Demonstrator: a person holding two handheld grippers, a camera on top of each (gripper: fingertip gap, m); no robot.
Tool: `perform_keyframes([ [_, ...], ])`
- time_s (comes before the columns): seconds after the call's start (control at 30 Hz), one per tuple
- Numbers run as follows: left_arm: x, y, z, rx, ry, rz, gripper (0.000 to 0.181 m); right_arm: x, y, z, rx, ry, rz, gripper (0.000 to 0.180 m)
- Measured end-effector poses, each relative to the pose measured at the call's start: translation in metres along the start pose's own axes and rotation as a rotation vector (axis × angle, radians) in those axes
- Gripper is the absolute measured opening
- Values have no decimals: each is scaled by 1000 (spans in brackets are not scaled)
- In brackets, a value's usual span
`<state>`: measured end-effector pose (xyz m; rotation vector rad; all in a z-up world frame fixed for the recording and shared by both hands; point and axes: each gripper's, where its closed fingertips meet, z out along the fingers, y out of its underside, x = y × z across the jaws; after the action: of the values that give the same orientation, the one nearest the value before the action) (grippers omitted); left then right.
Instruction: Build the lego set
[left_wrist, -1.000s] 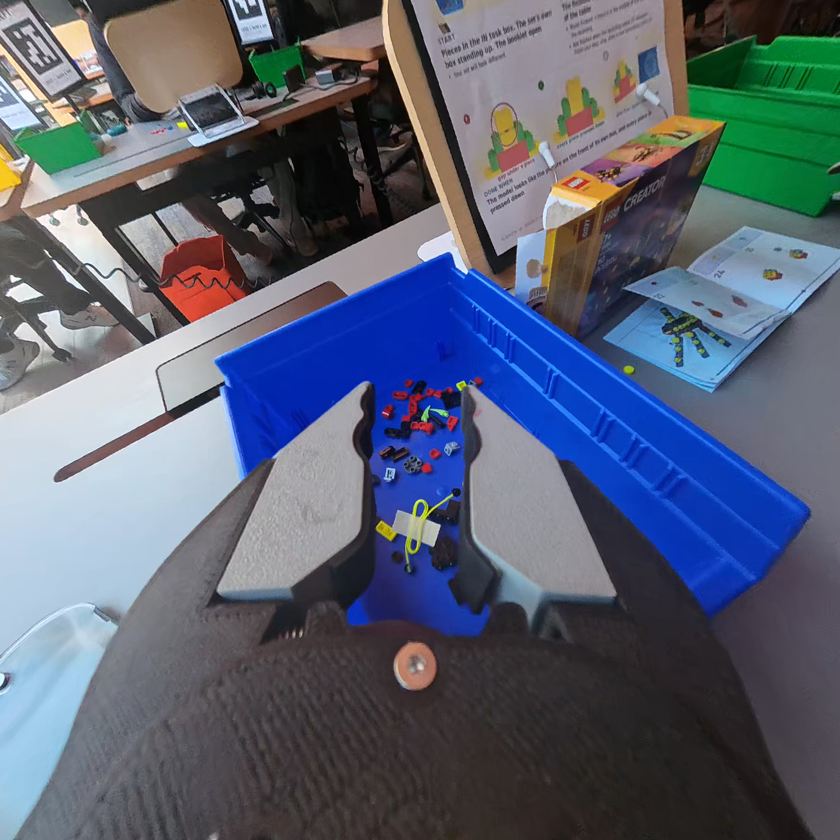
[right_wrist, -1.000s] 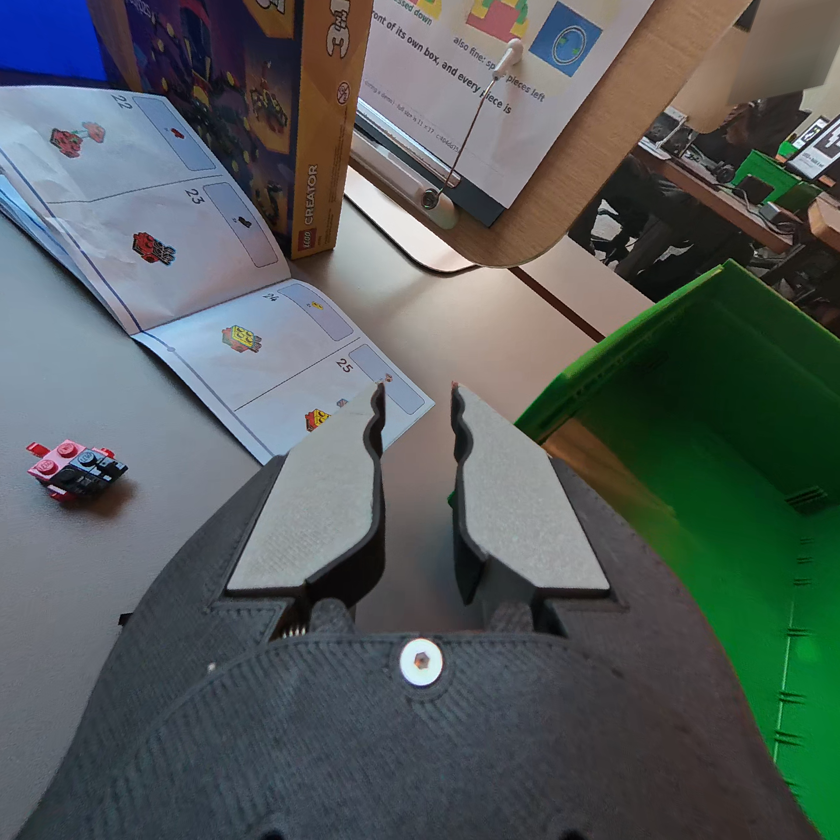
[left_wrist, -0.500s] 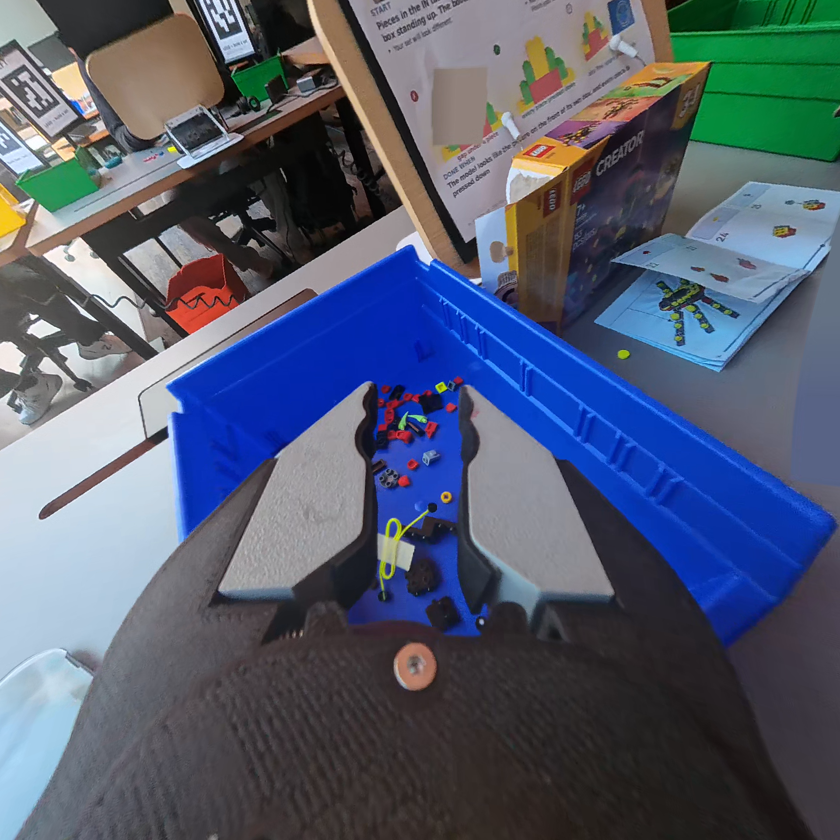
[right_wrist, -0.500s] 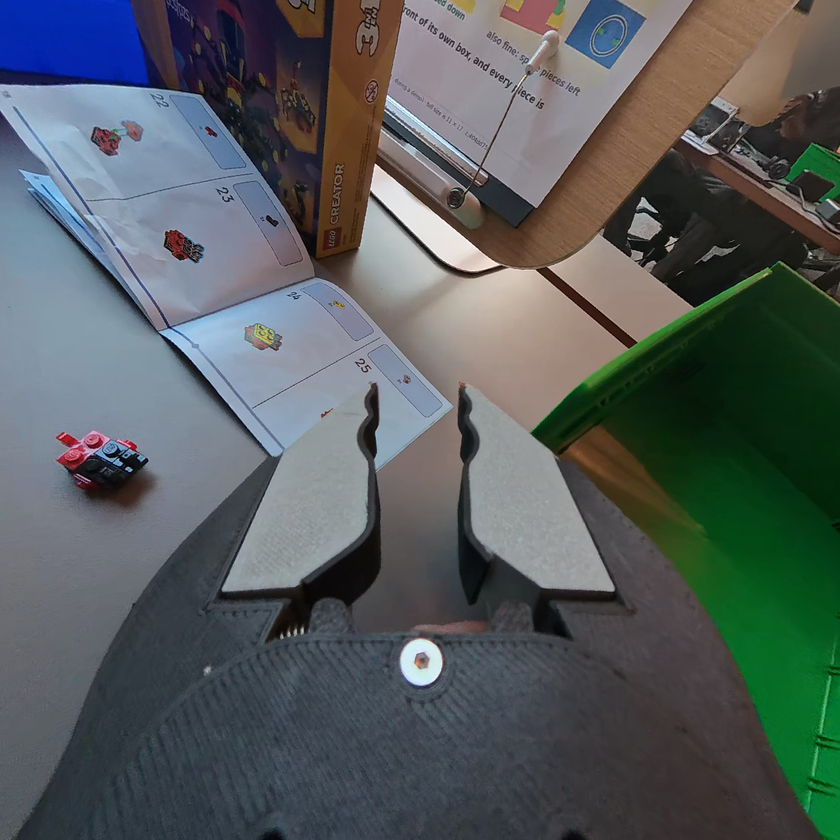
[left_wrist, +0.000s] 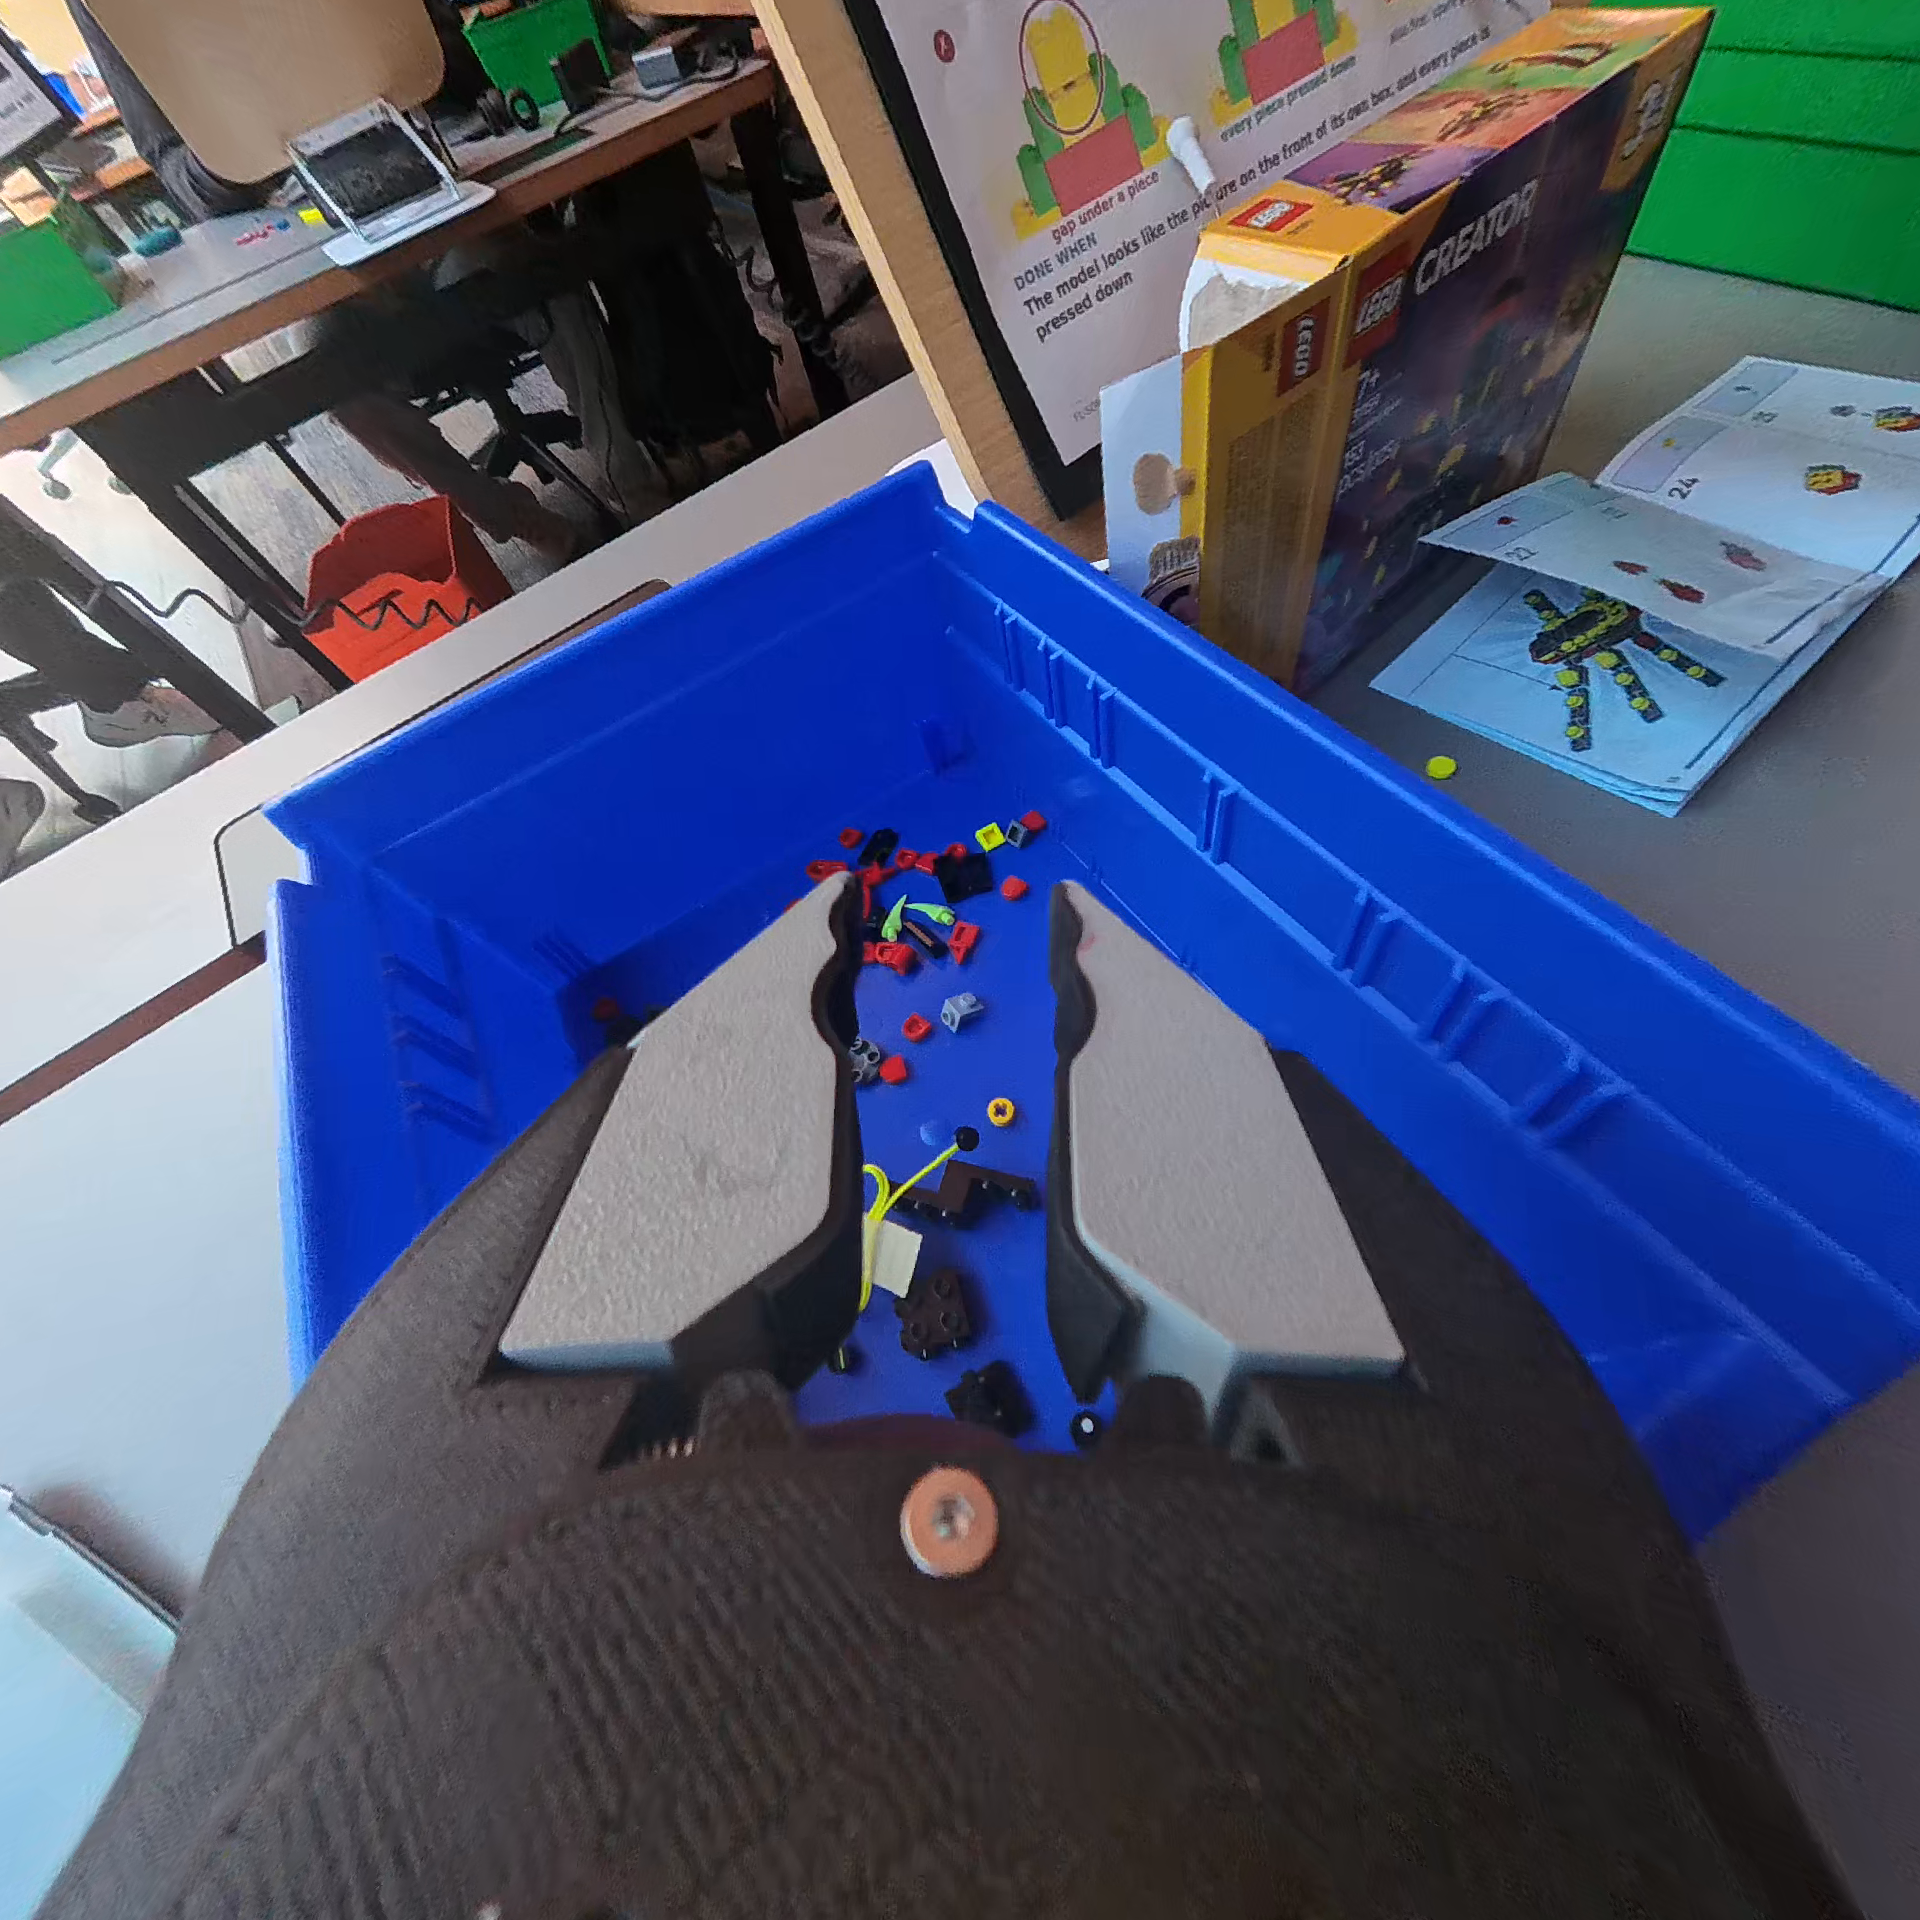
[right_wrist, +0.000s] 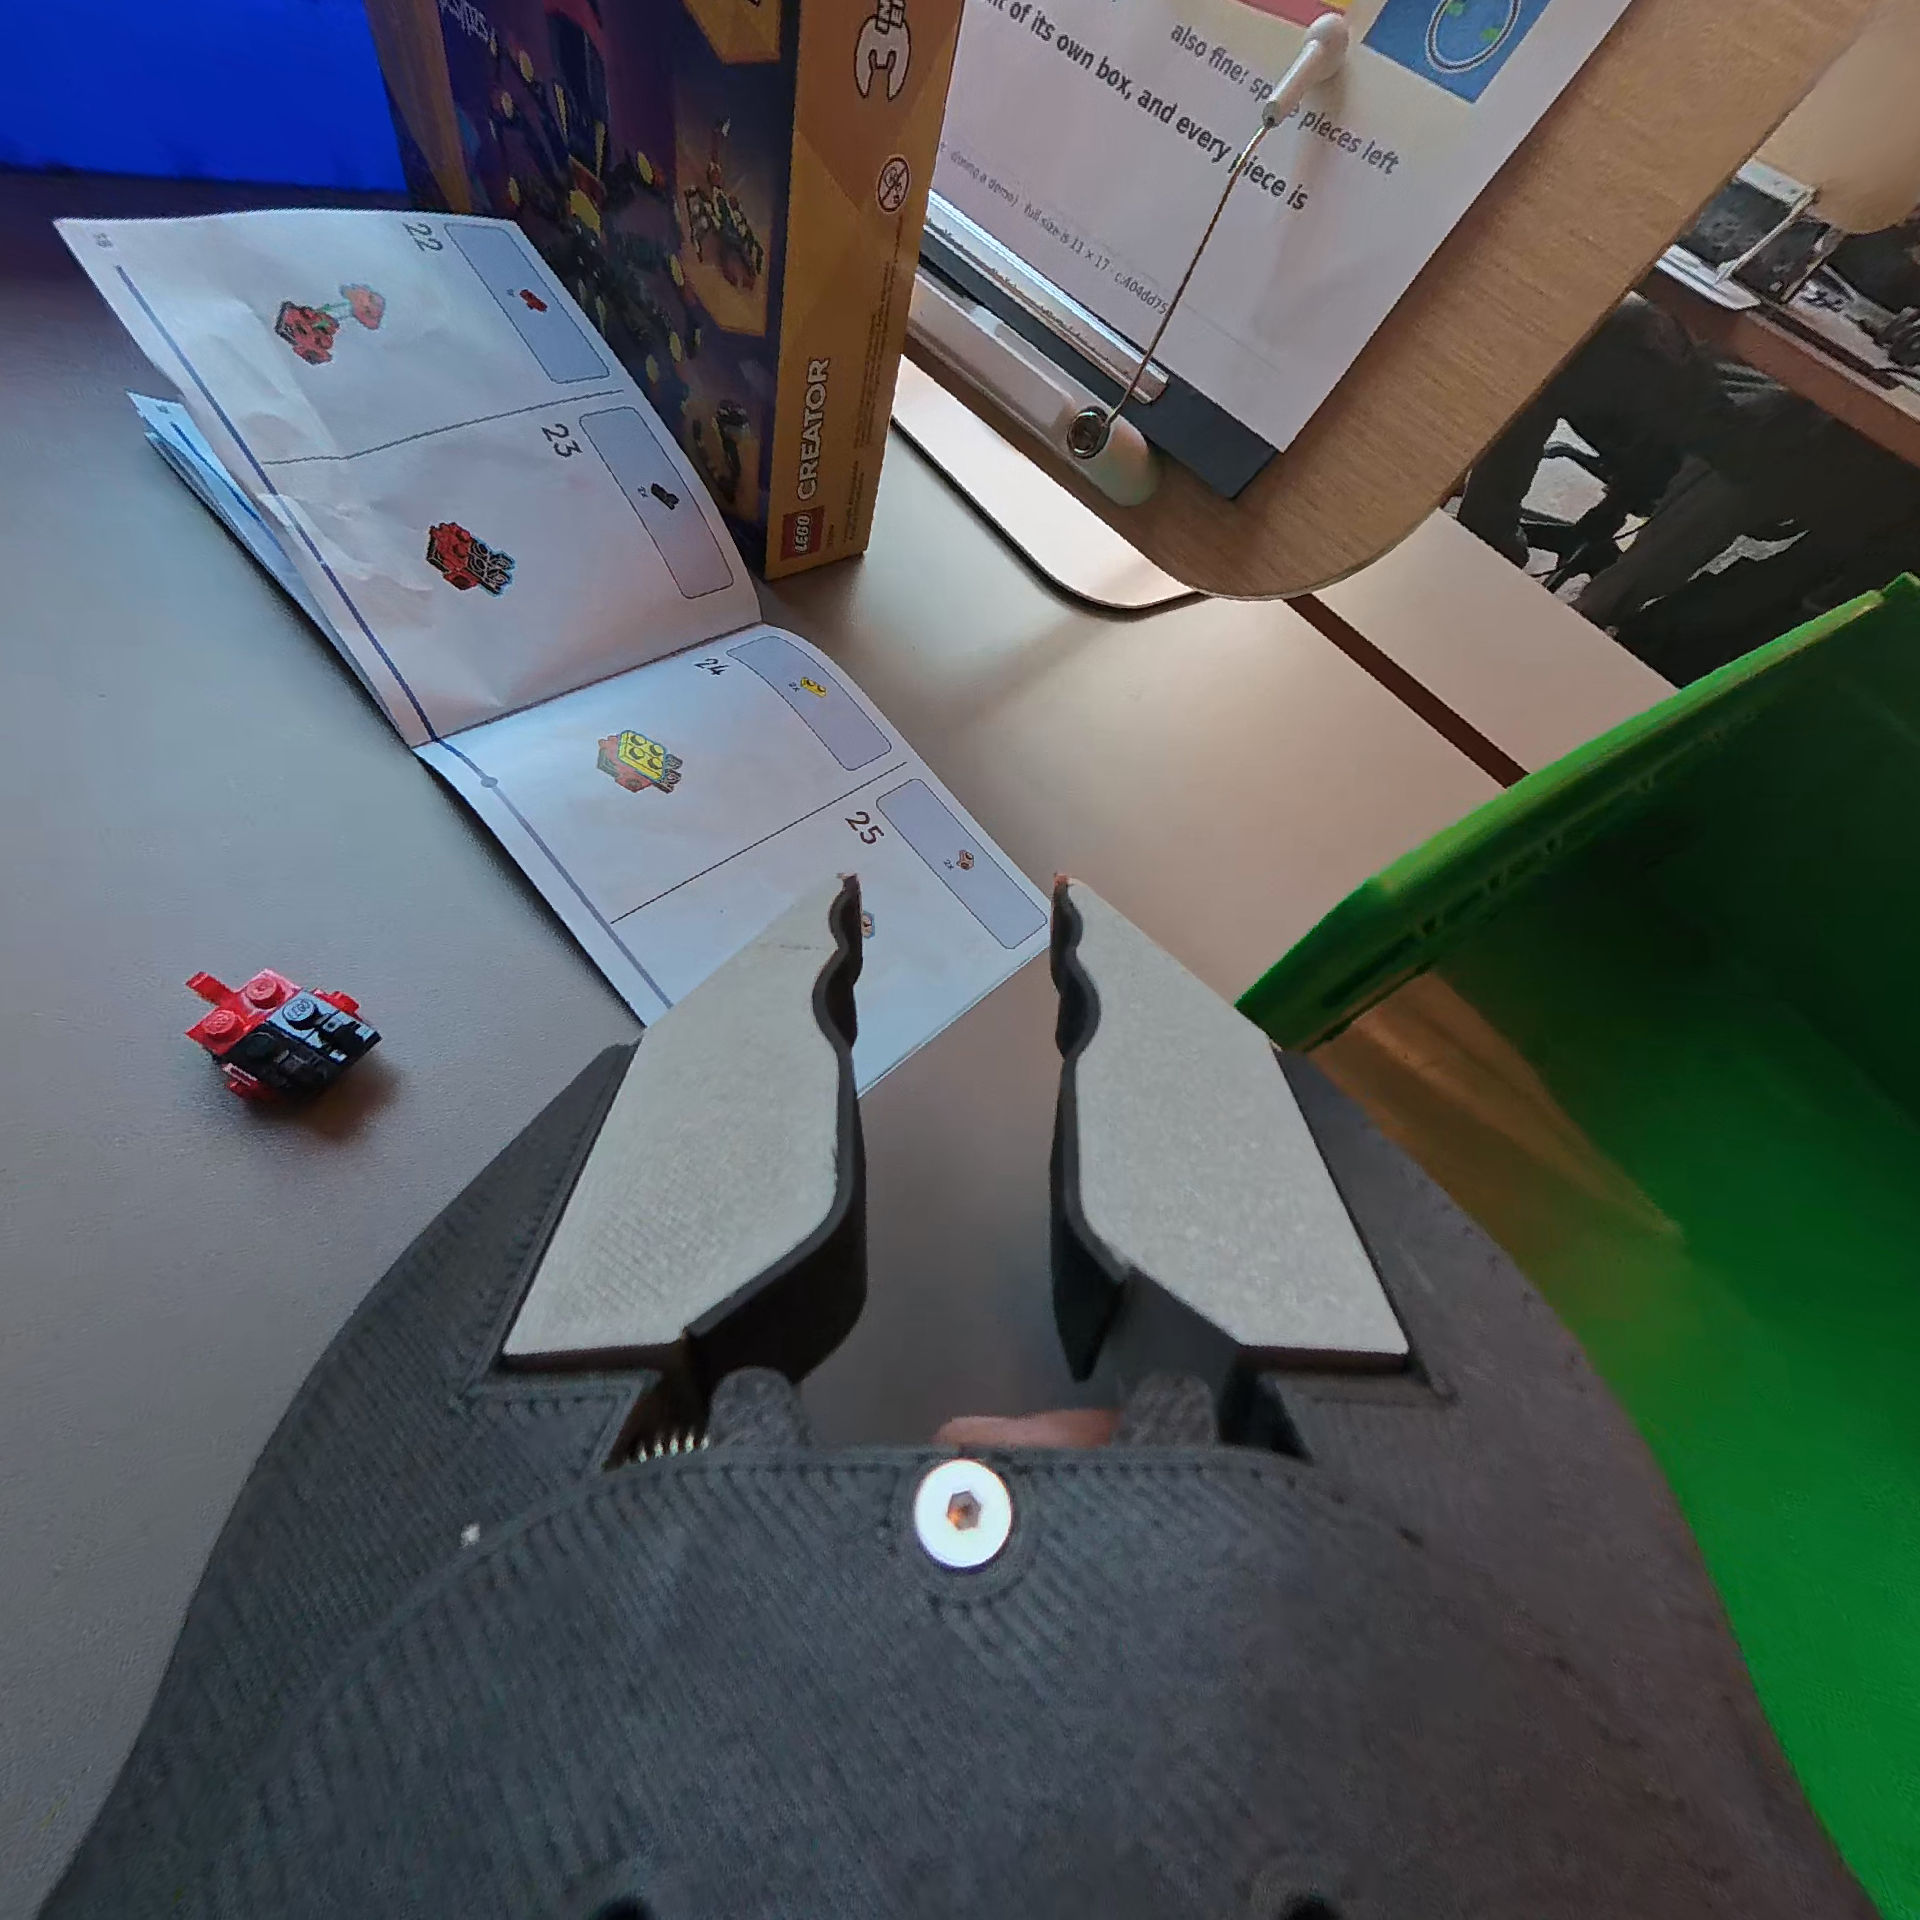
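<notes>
Moved: my left gripper (left_wrist: 951, 899) sits deeper over the blue bin (left_wrist: 1403, 966).
Fingers: both pairs spread, empty.
Right gripper (right_wrist: 954, 894): over booklet (right_wrist: 582, 623).
Lego pieces (left_wrist: 914, 935): in bin.
Red-black model (right_wrist: 278, 1032): on counter (right_wrist: 156, 727).

left tongs (left_wrist: 951, 904) | moved deeper over blue bin (left_wrist: 1455, 935) | right tongs (right_wrist: 951, 899) | spread wider

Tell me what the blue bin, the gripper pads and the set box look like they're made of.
Blue bin: looks like moulded plastic, slight sheen, ribbed walls. Left gripper pads: grey, matte, fine-grained, maybe rubber or grip tape; can't tell which. Set box: printed cardboard, glossy outside, with a torn flap showing raw board.
</notes>
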<state>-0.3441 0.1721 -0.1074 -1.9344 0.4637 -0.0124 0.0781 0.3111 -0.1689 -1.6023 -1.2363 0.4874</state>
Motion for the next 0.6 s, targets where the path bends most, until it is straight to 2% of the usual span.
perform_keyframes([
  [0.53, 9, 1, -3, -30, 33, 23, 38, 1, -2, 1, 1, 10, -2, 33],
  [0.57, 10, -1, -4, -24, 27, 38, 38, -2, -6, 1, 8, 5, 9, 37],
  [0.6, 11, -2, -6, -19, 21, 54, 38, -12, -16, 1, 14, -34, 29, 50],
])
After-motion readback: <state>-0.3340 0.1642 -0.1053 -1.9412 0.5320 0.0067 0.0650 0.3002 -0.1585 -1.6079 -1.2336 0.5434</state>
